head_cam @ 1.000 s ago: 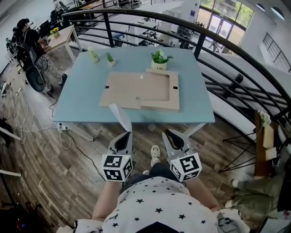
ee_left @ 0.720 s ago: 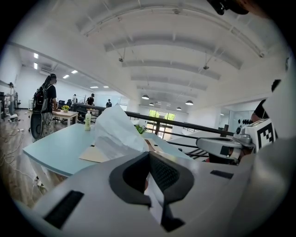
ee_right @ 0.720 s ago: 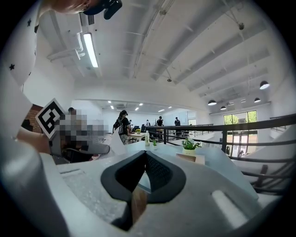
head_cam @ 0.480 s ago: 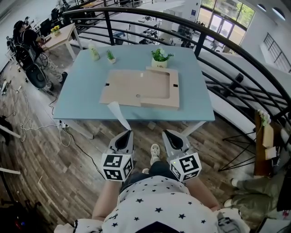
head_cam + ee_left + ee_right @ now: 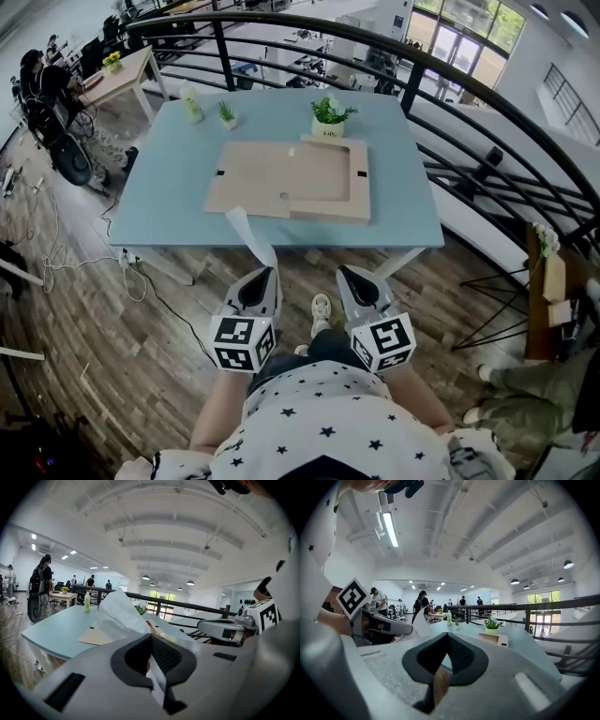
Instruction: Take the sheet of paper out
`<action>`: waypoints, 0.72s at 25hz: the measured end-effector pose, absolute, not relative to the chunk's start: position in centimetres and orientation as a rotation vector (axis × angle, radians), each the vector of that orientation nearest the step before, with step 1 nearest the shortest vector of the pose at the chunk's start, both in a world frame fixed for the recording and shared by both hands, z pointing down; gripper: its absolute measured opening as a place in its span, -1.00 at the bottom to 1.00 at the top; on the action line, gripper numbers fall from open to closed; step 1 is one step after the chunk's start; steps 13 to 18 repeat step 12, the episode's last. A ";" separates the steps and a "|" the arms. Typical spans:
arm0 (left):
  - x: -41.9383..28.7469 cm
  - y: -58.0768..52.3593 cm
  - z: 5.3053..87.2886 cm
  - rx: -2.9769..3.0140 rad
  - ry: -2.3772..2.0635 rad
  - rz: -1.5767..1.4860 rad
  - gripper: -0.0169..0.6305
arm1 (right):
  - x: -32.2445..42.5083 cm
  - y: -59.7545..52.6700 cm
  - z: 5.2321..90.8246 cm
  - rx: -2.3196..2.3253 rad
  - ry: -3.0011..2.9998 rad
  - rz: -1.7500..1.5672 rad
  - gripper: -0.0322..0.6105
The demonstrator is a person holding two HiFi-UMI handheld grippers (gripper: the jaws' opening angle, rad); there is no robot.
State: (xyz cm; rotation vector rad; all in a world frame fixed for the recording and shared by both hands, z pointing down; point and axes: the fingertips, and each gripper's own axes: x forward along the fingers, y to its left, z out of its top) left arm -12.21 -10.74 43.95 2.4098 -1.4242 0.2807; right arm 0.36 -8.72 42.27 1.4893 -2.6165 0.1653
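A white sheet of paper (image 5: 248,234) sticks up out of my left gripper (image 5: 260,275), which is shut on its lower end; in the left gripper view the paper (image 5: 117,616) rises crumpled from between the jaws of the left gripper (image 5: 155,667). My right gripper (image 5: 349,275) is beside it, shut with nothing in it, and in the right gripper view its jaws (image 5: 440,679) meet on nothing. Both are held in front of the table's near edge. A flat wooden frame with a brown backing board (image 5: 291,178) lies on the light blue table (image 5: 164,192).
A potted plant (image 5: 328,120), a smaller plant (image 5: 228,117) and a bottle (image 5: 192,111) stand along the table's far side. A black railing (image 5: 487,122) curves round the back and right. People sit at a desk at far left (image 5: 56,84).
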 end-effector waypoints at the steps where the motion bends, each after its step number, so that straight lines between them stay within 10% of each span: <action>1: -12.1 -10.8 44.0 2.410 -1.422 0.282 -0.94 | 0.4 -8.8 42.3 1.490 -2.614 0.166 -0.88; 18: -11.8 -11.2 43.8 2.408 -1.403 0.277 -0.94 | 1.0 -9.2 42.3 1.512 -2.590 0.188 -0.88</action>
